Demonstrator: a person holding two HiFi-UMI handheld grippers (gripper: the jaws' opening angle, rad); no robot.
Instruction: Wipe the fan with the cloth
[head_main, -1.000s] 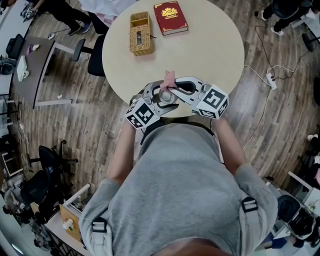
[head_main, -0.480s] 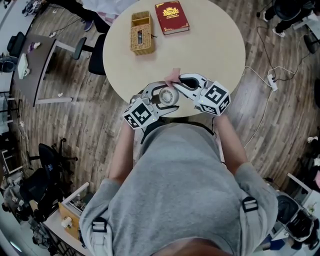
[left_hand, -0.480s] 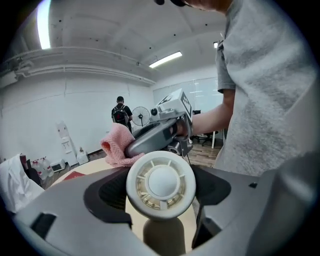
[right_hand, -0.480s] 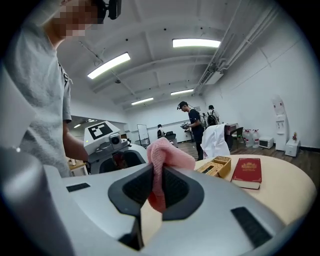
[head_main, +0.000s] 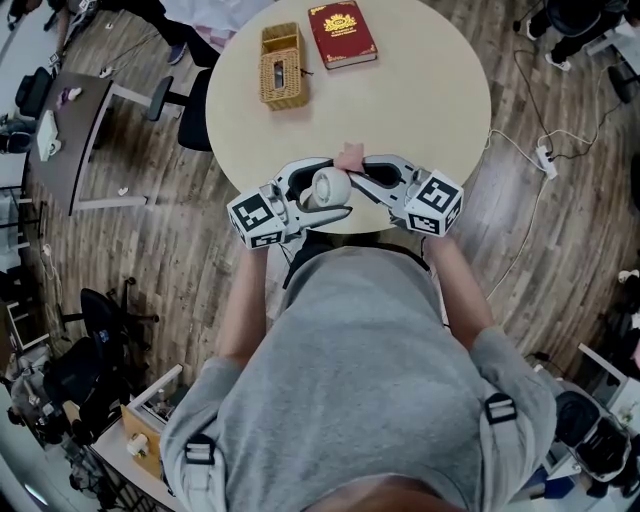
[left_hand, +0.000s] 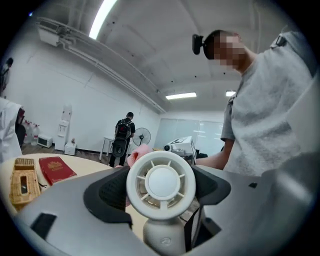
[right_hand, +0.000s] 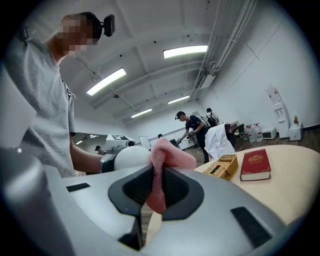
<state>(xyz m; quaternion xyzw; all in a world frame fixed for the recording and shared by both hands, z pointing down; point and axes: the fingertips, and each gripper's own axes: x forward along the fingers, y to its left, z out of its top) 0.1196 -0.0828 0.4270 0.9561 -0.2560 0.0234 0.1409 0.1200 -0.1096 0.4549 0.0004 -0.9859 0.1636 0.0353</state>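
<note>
My left gripper (head_main: 312, 196) clamps the fan (left_hand: 161, 184). My right gripper (head_main: 368, 174) pinches the pink cloth (right_hand: 165, 156) beside it.

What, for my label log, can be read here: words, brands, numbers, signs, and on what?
No text reads clearly.
Red book: gold cover print, too small to read.
Fan: small mark on its stem, unreadable.
Left marker cube and right marker cube: black square patterns, no letters.

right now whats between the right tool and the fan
The pink cloth, clamped in the right tool, before the fan; the right gripper view shows it.
</note>
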